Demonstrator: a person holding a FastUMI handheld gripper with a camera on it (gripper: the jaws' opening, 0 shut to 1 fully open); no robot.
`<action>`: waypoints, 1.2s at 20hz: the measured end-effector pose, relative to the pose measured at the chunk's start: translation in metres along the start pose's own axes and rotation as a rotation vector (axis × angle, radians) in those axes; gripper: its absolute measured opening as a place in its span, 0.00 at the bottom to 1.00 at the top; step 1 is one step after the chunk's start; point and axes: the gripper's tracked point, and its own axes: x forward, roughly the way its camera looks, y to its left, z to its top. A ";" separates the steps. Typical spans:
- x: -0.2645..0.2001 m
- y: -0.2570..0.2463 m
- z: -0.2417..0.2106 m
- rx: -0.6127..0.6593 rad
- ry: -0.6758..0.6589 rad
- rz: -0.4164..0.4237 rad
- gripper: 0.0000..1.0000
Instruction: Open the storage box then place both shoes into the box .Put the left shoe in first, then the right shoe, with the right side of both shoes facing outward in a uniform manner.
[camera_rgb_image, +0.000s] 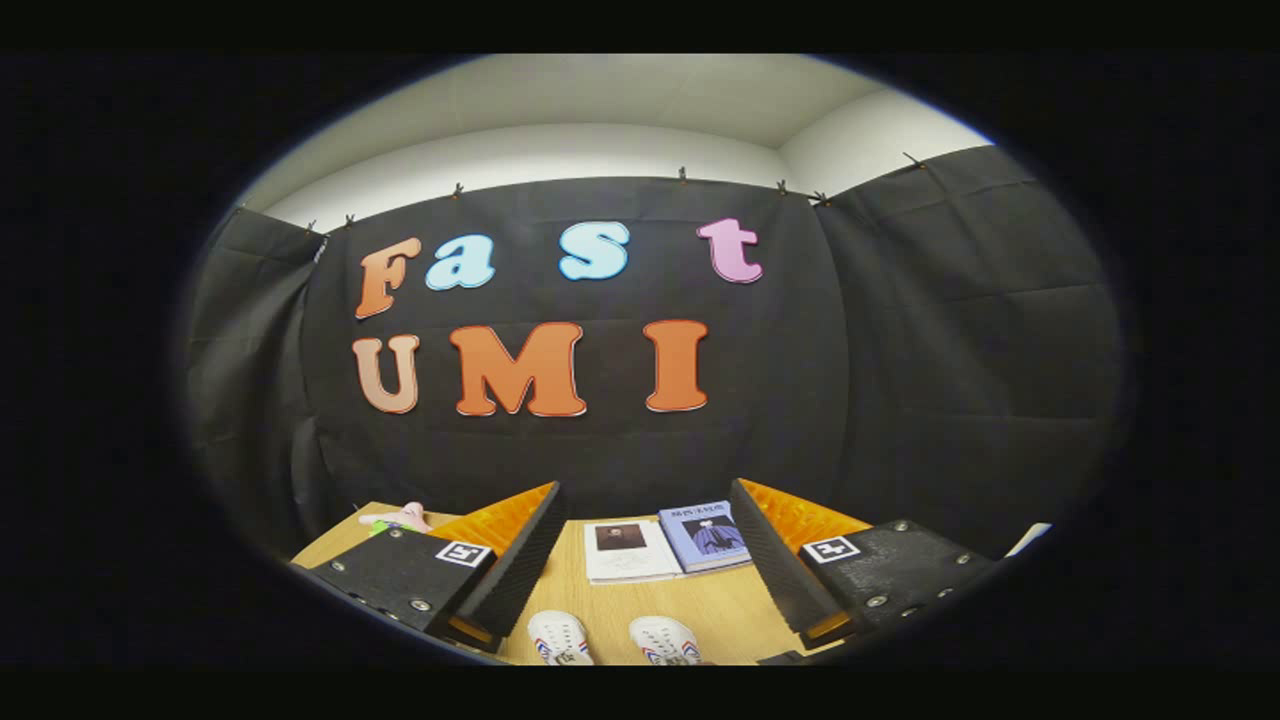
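The tongs (645, 560) hang wide open above the desk (610, 610), gripping nothing. Two white shoes (560, 638) (664, 640) lie side by side between the fingers, toes showing. Beyond them rest two books (630, 550) (705, 535), touching. One pink object (405, 516) sits off left.

tongs-mounted fisheye, facing booth wall, high above table (620, 610)
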 end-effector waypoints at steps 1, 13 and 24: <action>0.000 0.003 -0.007 0.007 0.015 0.009 0.97; 0.014 0.060 -0.109 0.141 0.244 0.191 0.98; -0.001 0.122 -0.228 0.397 0.541 0.396 0.98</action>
